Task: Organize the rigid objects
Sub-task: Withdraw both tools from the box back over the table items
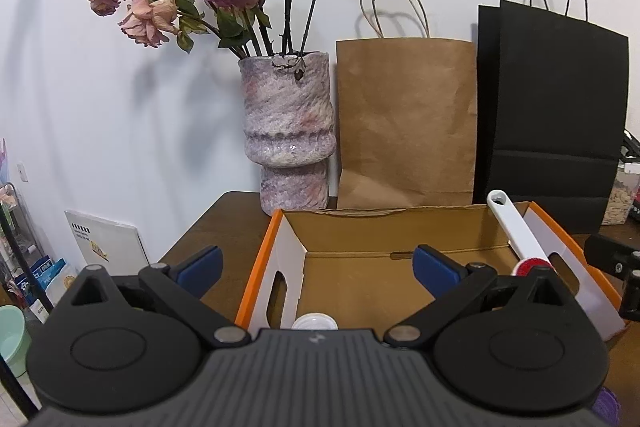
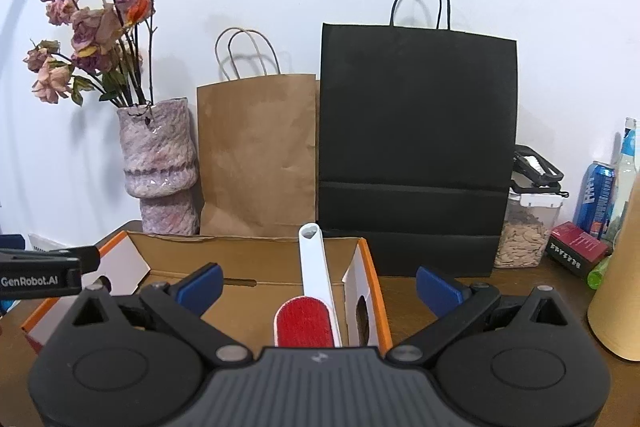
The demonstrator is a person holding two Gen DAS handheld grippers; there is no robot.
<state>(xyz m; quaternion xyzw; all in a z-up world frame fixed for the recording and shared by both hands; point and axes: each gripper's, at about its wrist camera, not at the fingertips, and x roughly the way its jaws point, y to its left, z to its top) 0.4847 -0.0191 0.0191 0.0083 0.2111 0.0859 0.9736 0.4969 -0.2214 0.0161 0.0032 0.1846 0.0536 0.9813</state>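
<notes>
An open cardboard box with an orange rim (image 1: pixel 256 267) (image 2: pixel 374 287) stands on the brown table. A white-handled lint brush with a red pad (image 2: pixel 308 323) (image 1: pixel 516 231) leans inside it against the right wall. A white round cap (image 1: pixel 314 323) lies at the box's near edge in the left wrist view. My left gripper (image 1: pixel 316 267) is open and empty above the box. My right gripper (image 2: pixel 318 285) is open and empty, with the brush below and between its fingers, not gripped. The right gripper's body shows in the left wrist view (image 1: pixel 616 263).
A mottled pink vase of dried roses (image 1: pixel 288 131) (image 2: pixel 160 159), a brown paper bag (image 1: pixel 404 119) (image 2: pixel 260 151) and a black paper bag (image 1: pixel 552 119) (image 2: pixel 416 147) stand behind the box by the wall. Right: a food container (image 2: pixel 524 231), cans and bottles (image 2: pixel 598 195), a tan cylinder (image 2: pixel 620 287).
</notes>
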